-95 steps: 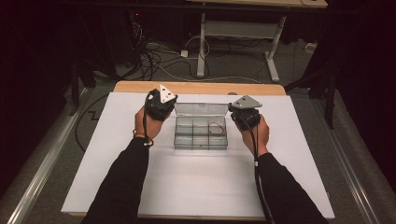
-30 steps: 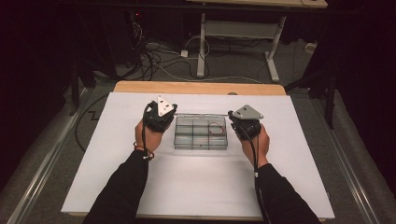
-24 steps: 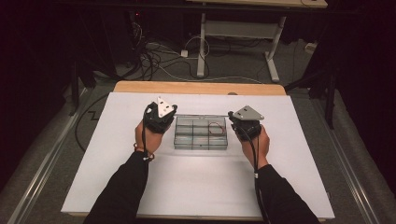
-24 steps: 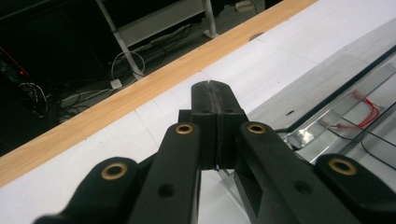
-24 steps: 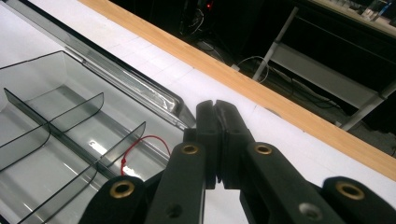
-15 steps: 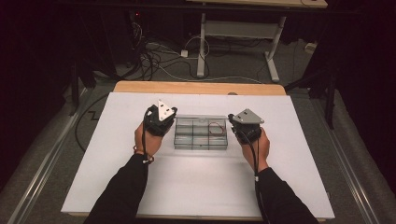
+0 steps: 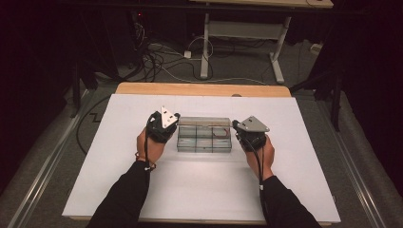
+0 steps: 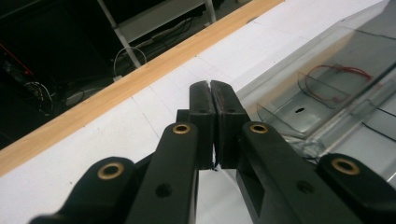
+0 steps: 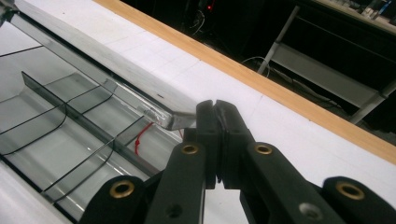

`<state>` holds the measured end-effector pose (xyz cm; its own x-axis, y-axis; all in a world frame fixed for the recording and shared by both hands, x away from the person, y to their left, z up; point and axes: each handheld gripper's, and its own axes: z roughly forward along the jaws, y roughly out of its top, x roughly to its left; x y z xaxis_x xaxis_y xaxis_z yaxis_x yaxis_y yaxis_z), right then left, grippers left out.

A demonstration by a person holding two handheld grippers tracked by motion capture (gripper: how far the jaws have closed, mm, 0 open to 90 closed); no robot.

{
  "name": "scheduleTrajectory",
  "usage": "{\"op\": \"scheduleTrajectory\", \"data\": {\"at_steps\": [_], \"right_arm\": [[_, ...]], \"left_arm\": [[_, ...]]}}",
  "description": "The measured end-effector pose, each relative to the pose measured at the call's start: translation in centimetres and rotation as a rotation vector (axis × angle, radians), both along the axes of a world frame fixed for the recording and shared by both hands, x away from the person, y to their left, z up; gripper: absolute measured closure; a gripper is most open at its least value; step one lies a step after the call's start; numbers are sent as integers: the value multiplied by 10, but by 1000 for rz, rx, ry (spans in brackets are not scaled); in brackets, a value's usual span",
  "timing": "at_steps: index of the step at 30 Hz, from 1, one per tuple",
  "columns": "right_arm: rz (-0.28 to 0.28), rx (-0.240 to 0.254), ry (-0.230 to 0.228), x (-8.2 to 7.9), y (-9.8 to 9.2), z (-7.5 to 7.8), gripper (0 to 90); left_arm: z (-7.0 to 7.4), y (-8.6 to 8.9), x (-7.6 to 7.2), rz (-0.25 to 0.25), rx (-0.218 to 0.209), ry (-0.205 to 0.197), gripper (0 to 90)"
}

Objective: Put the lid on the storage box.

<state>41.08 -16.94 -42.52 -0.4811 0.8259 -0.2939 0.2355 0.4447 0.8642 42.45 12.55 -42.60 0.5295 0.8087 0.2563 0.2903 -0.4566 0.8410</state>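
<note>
Left gripper (image 7: 167,124): held in the person's left hand (image 7: 148,142) at the left end of the box; jaws pressed together with nothing between them, seen tip to tip in the left gripper view (image 8: 211,86). It sits just beside the box's left wall. Whether it touches the wall cannot be told. Likely posted there to steady or nudge that end.

Clear plastic box (image 7: 204,134): middle of the white table cover (image 7: 199,190), between the two grippers, long side across the table. Dividers split it into compartments in two rows. The lid looks lowered over them, its edge running just past the right gripper's tips in the right gripper view (image 9: 154,114); whether it is latched cannot be told. A small red wire (image 9: 139,136) lies in a compartment near the right end, also visible from the left gripper view (image 8: 334,74).

Right gripper (image 7: 243,129): in the person's right hand (image 7: 263,152) at the box's right end, jaws closed on nothing (image 9: 217,109), just beside the lid's corner. Judged a mirror of the left: two closed tips bracketing the box, suited to pushing the lid or holding the box square.

Wooden table edge (image 7: 199,89): bare strip beyond the cover.

Writing, brands, labels: none legible anywhere.
</note>
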Motion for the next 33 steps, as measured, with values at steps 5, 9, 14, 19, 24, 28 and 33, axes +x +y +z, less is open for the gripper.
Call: {"op": "scheduleTrajectory", "data": {"at_steps": [5,9,14,19,24,28,33], "right_arm": [[1,-2,7,-3,0,-6,887],[4,10,24,-5,-2,-13,887],[10,12,44,-7,-3,-21,887],[24,19,61,-8,-3,-26,887],[54,29,67,-13,-3,-29,885],[72,33,64,-18,-3,-30,885],[102,39,65,-24,-2,-32,885]], "left_arm": [[-4,-1,-4,-12,-1,-4,844],[-9,-6,-6,-27,18,-7,843],[-15,-11,-7,-48,24,1,842],[-18,-9,-7,-50,18,14,843],[-21,-8,-11,-69,9,18,842],[-23,-9,-16,-90,23,16,843],[-27,-10,-27,-121,32,-2,843]]}}
